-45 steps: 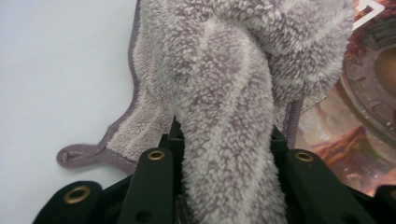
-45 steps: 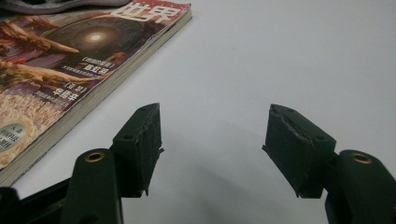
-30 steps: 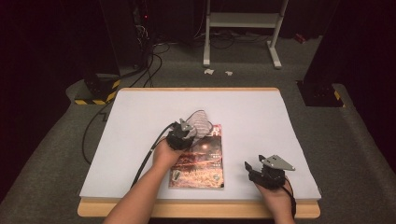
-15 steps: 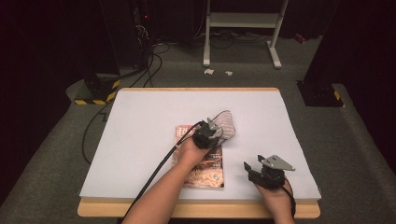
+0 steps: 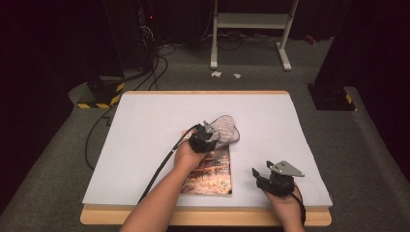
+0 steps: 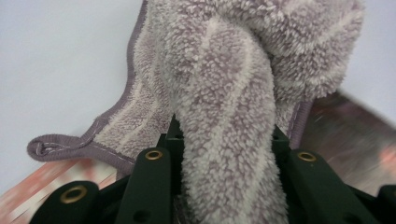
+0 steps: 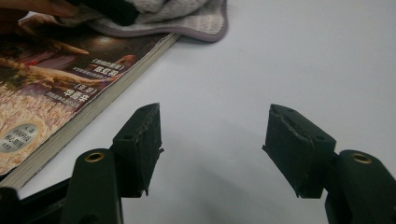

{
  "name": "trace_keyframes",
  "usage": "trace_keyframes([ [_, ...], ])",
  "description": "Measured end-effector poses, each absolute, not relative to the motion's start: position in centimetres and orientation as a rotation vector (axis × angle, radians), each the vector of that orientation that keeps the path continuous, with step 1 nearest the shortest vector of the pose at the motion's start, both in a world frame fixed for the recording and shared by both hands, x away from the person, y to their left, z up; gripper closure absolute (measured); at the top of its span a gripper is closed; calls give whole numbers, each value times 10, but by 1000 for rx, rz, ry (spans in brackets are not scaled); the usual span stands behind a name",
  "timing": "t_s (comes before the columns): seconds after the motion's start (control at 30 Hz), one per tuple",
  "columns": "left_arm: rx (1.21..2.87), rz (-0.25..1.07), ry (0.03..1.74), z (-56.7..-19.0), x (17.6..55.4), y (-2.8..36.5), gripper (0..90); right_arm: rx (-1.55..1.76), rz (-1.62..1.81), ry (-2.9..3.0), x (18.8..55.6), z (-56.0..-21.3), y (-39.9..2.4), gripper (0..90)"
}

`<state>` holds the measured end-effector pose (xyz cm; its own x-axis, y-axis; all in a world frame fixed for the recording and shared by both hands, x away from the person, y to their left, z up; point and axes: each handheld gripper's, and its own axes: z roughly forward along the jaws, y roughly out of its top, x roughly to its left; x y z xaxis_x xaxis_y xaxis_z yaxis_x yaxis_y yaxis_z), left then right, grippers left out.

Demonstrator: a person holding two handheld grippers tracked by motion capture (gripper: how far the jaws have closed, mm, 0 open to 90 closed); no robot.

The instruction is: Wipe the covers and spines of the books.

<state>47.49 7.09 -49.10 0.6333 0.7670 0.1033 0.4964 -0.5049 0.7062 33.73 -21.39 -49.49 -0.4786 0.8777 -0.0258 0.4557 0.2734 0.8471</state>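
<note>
Meanwhile the left gripper (image 5: 207, 137), pinching the towel (image 5: 226, 131), has dragged it rightward off the magazine (image 5: 209, 171).

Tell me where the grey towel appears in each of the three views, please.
High view: grey towel at table centre, past the left claw.
Left gripper view: towel rises up the middle, pinched between the jaws.
Right gripper view: towel at the top edge.
Shared landmark: the magazine under its near edge.

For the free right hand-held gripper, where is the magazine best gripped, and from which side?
Probably the magazine's right long edge, approached level from the right. It lies flat, so only its thin page edge fits between jaws. That edge faces the open right hand-held gripper; the towel and left hand-held gripper cover the far end.
</note>
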Motion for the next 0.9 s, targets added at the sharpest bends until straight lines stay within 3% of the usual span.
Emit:
trace_keyframes([
  [0.43, 2136, 586, 1105, -494, 467, 155, 656, 1197, 1093, 2053, 337, -496, -213, 360],
  [0.9, 2116, 596, 1170, -497, 463, 187, 658, 1199, 1082, 2058, 338, -498, -212, 361],
])
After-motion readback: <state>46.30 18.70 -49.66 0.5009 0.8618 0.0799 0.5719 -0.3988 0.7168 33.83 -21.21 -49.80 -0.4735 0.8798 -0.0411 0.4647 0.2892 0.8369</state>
